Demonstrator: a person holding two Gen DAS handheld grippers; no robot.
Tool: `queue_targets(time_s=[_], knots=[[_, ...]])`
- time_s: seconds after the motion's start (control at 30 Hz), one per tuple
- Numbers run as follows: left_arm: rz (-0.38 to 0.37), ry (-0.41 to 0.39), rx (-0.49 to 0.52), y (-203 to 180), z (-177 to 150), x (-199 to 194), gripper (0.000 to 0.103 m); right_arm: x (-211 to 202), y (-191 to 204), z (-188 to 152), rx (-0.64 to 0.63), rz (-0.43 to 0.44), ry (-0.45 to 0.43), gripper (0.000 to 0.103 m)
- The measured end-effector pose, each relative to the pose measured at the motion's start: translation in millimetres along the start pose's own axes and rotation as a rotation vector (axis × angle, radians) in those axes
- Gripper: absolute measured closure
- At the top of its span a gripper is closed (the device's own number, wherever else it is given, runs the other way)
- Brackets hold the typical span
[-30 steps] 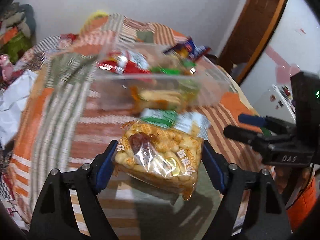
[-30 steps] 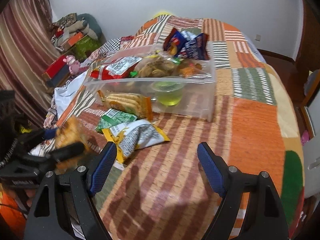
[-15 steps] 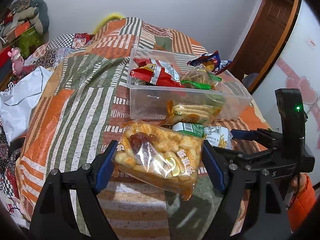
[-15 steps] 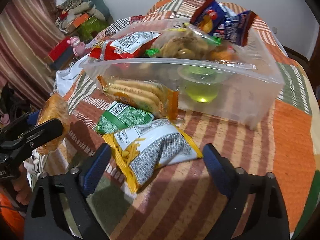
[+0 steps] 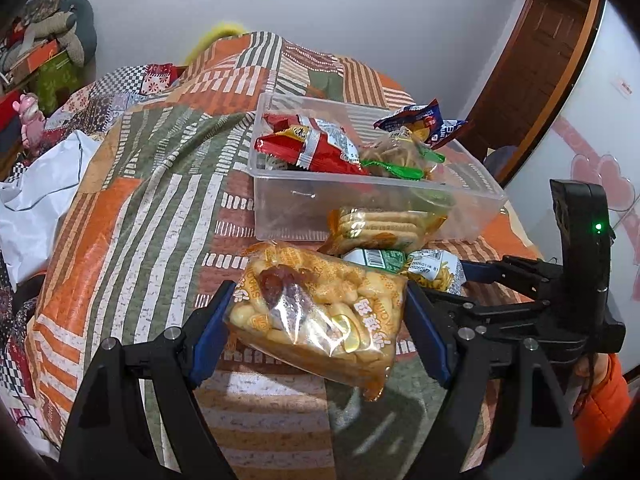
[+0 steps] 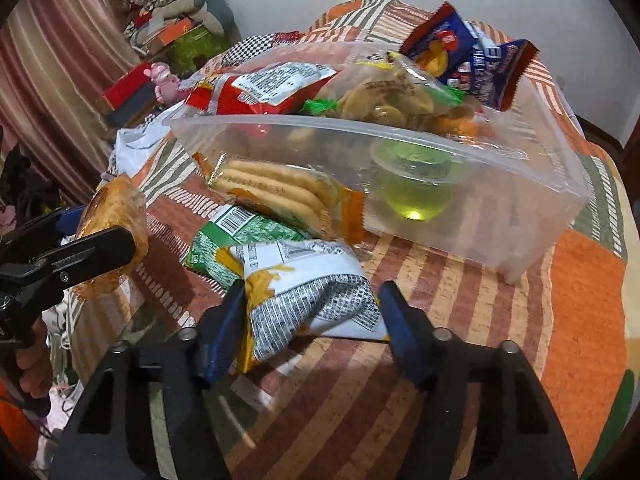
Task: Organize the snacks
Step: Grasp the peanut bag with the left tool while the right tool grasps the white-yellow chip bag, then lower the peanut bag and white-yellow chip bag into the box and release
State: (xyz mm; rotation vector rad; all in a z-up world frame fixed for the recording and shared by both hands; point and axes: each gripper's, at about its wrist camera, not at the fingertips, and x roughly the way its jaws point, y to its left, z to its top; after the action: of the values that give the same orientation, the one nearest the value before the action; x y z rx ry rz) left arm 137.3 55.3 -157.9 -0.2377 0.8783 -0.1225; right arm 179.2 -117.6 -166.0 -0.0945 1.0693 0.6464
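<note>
Crinkly white-and-yellow foil snack bag (image 6: 308, 300): light, slippery, crushable; my right hand-held gripper (image 6: 312, 320) closing across its middle; left hand-held gripper (image 5: 318, 316) clenched on clear biscuit packet (image 5: 320, 312).

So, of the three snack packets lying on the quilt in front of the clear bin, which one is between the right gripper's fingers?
The white-and-yellow crinkled packet with grey print, closest to the camera; the green packet and orange-ended biscuit sleeve lie beyond it, untouched.

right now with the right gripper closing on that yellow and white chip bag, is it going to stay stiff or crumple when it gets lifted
Likely to crumple: the yellow and white chip bag already buckles into folds between the right gripper as its jaws close. It looks puffy and thin-walled, so probably light. The glossy film may slip, and a hard squeeze could crush what is inside.
</note>
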Motion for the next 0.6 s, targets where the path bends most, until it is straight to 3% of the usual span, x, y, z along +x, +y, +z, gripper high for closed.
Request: queue_targets(time_s=[0.3,0.6], knots=[[0.005,-0.05,0.005,-5.9,11.4,-15.8,0.022,-27.8,-10.2,-8.5,0.048,0.0,-0.057,0.046],[0.005,-0.108,0.021,-14.3,33.5,-25.3,0.023,-63.9,-11.1,4.6,0.058,-0.023,-0.178,0.046]])
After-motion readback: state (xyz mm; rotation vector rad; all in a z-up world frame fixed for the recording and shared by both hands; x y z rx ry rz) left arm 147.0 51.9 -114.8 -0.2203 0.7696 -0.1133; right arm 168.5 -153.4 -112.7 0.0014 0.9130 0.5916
